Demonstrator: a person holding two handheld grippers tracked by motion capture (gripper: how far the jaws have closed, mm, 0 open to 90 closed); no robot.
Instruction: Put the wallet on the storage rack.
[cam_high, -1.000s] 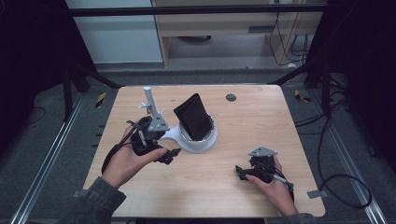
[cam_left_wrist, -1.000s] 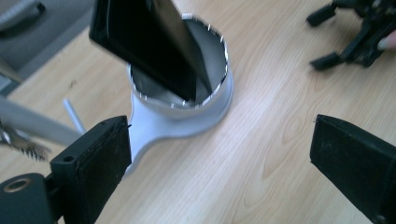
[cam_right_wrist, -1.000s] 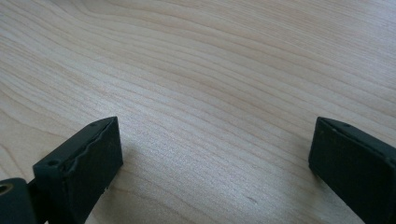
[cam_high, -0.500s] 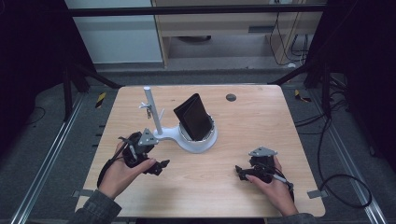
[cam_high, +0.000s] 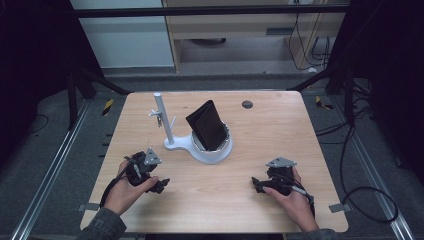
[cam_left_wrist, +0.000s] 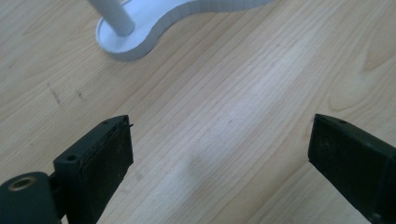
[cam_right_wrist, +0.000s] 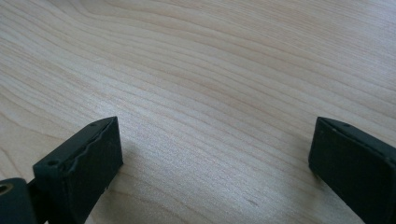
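My table is pale wood, smooth, with fine grain running across it. On its far middle stands a white stand: a rounded, glossy base with a thin upright post at its left, and a black wallet, matte and flat, leaning upright in the round cup. I judge the placing done and this a rest between steps; any next move calls for reaching forward to the stand without tipping it. My left gripper lies near left of the stand, jaws spread wide over bare wood. My right gripper rests near right, well apart, jaws equally wide, holding nothing.
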